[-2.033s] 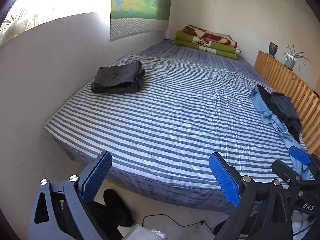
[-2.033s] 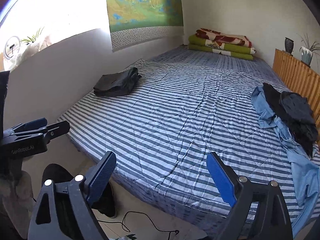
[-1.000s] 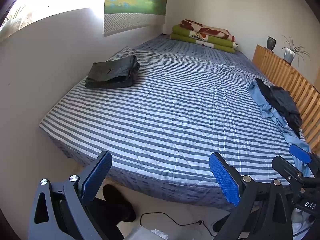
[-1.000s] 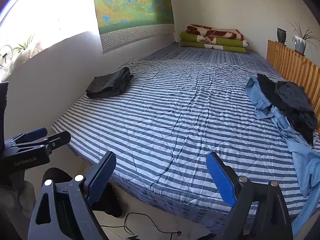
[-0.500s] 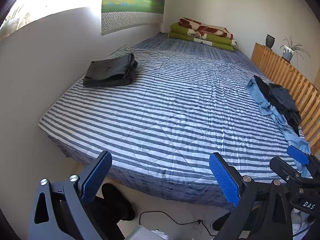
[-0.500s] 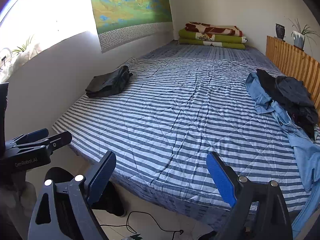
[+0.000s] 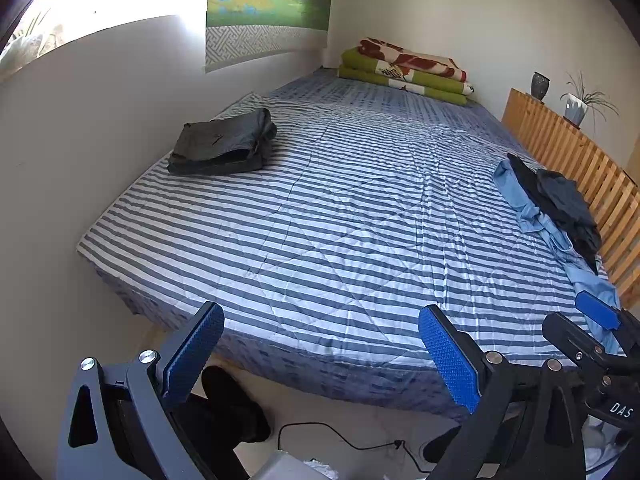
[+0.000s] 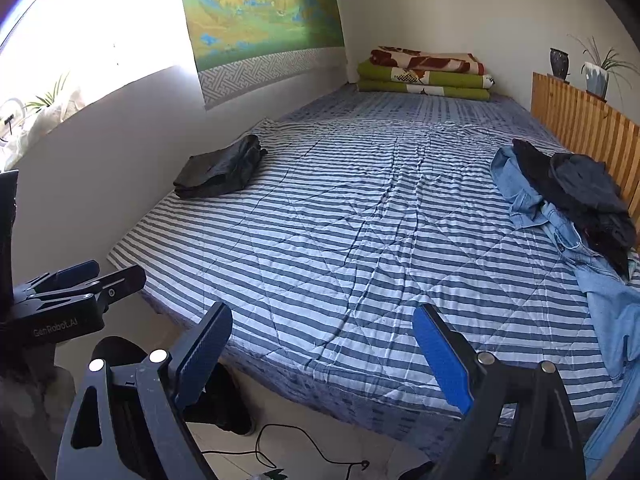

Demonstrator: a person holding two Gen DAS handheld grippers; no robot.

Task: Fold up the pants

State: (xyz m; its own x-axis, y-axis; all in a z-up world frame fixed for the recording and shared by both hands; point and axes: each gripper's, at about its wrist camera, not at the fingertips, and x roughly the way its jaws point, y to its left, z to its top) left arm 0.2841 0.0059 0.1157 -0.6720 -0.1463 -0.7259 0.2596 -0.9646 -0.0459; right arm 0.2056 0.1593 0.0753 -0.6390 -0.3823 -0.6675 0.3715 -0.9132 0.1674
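Two tools, both with jaws apart, nothing between: left tool (image 7: 320, 356), right tool (image 8: 322, 354). One folded dark pants stack (image 7: 222, 144) near bed's left edge. One loose heap of pants (image 8: 568, 204), blue and dark, by the bed's wooden slat rail (image 8: 580, 120). Striped bed (image 8: 360, 220), white walls. Both piles well beyond tools.

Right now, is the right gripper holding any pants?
No. The right gripper is open and empty, short of the unfolded pile on the bed.
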